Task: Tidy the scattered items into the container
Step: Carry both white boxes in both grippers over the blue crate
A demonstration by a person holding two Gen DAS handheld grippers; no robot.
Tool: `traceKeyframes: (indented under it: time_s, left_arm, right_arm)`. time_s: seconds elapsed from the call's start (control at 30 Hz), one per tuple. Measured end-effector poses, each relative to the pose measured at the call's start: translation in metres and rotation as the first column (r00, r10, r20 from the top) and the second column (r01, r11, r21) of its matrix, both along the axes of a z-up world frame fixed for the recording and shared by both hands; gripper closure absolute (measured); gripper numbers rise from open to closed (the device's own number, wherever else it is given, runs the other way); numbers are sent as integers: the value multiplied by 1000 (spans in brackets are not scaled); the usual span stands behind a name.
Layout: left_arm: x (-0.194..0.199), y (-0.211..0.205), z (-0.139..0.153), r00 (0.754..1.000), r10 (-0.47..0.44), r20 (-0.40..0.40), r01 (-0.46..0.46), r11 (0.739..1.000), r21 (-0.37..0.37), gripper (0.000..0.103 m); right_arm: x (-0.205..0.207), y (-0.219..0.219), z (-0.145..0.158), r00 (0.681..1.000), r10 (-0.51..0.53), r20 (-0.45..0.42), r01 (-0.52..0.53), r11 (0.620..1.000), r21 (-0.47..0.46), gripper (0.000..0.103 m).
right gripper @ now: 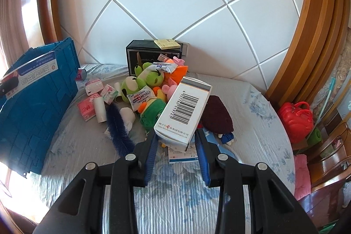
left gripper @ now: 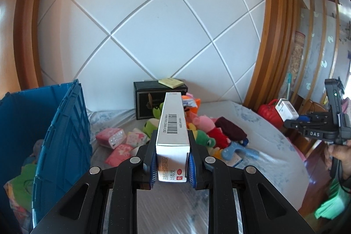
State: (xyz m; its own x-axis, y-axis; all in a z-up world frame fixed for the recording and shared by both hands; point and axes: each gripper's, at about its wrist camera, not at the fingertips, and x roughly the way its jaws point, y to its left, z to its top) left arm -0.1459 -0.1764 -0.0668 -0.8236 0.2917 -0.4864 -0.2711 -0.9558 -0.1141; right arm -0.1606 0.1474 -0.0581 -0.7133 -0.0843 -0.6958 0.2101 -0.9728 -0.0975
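Observation:
My left gripper is shut on a long white carton with a barcode, which points away from me above the bed. The blue crate stands open at the left, with soft items inside. My right gripper is shut on a wider white box with a barcode, tilted above the pile. From the left wrist view the right gripper shows at the far right, a hand below it, with the white box at its tip. Plush toys, tissue packs and a dark red pouch lie scattered on the bed.
A black box with a yellow notepad on it stands against the quilted headboard. A blue brush and a white roll lie near the crate. A red bag and wooden chairs sit off the bed's right edge.

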Motion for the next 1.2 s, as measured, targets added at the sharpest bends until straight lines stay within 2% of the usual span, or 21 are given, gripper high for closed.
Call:
traceKeyframes:
  time_s: [0.27,0.7,0.97,1.2]
  left_arm:
    - [9,-23,9,1000,17,-12,-17,1000,5,81]
    - [34,-80,46,990,136,-47,-136,991,7,81]
    - [49,-132,50,975,218,-45,-216,975,44,81]
    - [63,-177,50,952,305,-31,-304,952,41,81]
  right_arm:
    - [7,-37,11,999,42,-26,-42,999,-14,70]
    - [9,-114,27,986,160,-54,-160,987,2,70]
    - [13,-181,46,959,271,-79,-271,962,14,70]
    - [16,-248,55,923,373,-89,-373,928,15,70]
